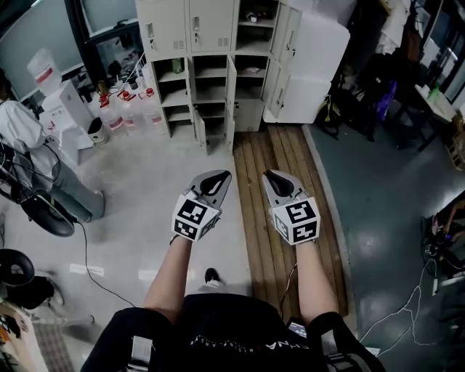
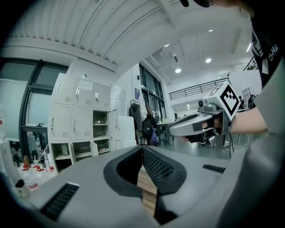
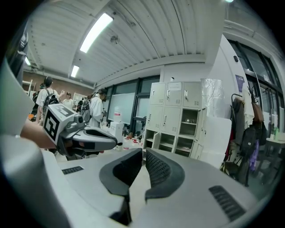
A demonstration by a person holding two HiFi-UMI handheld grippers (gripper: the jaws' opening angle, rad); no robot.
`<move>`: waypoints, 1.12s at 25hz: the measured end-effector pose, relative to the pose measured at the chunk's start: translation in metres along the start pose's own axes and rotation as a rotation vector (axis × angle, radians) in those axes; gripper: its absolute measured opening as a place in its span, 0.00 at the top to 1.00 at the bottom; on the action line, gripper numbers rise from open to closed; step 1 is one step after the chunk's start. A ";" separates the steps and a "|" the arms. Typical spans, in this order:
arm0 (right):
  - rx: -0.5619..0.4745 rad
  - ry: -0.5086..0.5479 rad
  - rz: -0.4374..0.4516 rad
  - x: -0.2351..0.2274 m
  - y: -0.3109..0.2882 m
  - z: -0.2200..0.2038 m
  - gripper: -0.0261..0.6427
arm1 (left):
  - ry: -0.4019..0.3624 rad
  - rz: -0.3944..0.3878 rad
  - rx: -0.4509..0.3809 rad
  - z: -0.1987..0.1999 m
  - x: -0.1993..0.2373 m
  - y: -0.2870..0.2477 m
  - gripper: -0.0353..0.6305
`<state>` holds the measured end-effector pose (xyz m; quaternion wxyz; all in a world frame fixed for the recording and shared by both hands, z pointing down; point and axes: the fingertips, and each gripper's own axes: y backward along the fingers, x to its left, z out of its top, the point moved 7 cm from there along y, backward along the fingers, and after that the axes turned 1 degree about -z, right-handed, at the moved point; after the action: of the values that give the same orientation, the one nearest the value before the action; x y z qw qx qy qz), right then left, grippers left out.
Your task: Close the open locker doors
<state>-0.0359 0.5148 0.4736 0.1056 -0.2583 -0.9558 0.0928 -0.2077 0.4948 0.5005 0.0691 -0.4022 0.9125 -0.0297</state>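
Well ahead across the floor, the lockers (image 1: 211,29) are seen with several open doors (image 1: 314,67) swung out. Left tongs (image 1: 217,176) and right tongs (image 1: 272,175) are held closed, nothing gripped. A door shoved by closed tips could be glanced off or bounced back open.

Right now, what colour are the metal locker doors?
Cream-white metal locker doors, best in the head view.

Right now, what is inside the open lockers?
Mostly bare shelves in the lockers. A small greenish thing stands in a left compartment, another small thing in the top right one. Low compartments are too dark; shut doors hide others.
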 end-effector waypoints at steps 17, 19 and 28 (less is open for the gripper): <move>0.042 -0.015 -0.002 -0.009 -0.139 0.022 0.89 | 0.049 -0.003 0.015 -0.025 0.134 -0.039 0.91; 0.044 -0.018 0.007 -0.017 -0.155 0.018 0.89 | 0.053 0.008 0.022 -0.031 0.145 -0.049 0.91; 0.006 -0.029 0.026 -0.103 -0.225 0.016 0.89 | 0.029 0.038 0.039 -0.029 0.192 -0.145 0.91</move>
<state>-0.0601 0.2689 0.4950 0.0915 -0.2692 -0.9534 0.1009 -0.2340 0.2547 0.5252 0.0643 -0.3831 0.9200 -0.0518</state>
